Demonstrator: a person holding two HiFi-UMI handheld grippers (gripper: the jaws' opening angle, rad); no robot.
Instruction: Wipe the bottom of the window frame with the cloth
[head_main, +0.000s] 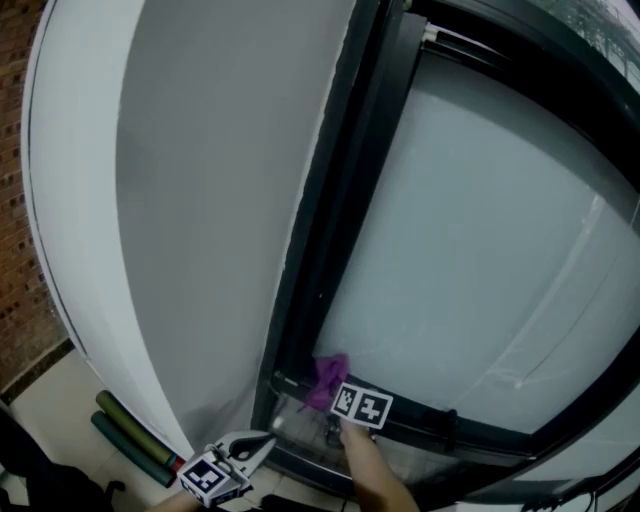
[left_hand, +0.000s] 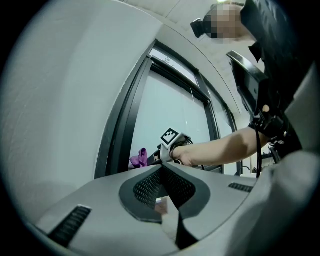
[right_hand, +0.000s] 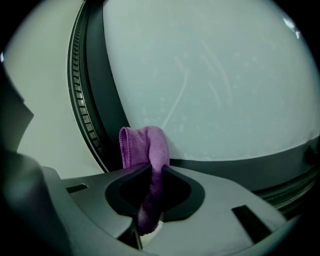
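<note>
A purple cloth (right_hand: 146, 150) is pinched in my right gripper (right_hand: 154, 169), whose jaws are shut on it. The folded top of the cloth rests against the dark window frame (right_hand: 100, 90) at its bottom left corner, under the frosted pane. In the head view the cloth (head_main: 326, 379) shows just beyond my right gripper (head_main: 338, 395), low on the frame (head_main: 330, 240). My left gripper (head_main: 262, 440) hangs lower left, jaws shut and empty. From the left gripper view, jaws of the left gripper (left_hand: 162, 167) meet, and the cloth (left_hand: 139, 158) lies ahead.
A white wall (head_main: 200, 200) runs left of the frame. Two green rolled tubes (head_main: 135, 440) lie on the floor by the wall's foot. A brick surface (head_main: 20, 250) stands at far left. The person's forearm (left_hand: 225, 147) crosses the left gripper view.
</note>
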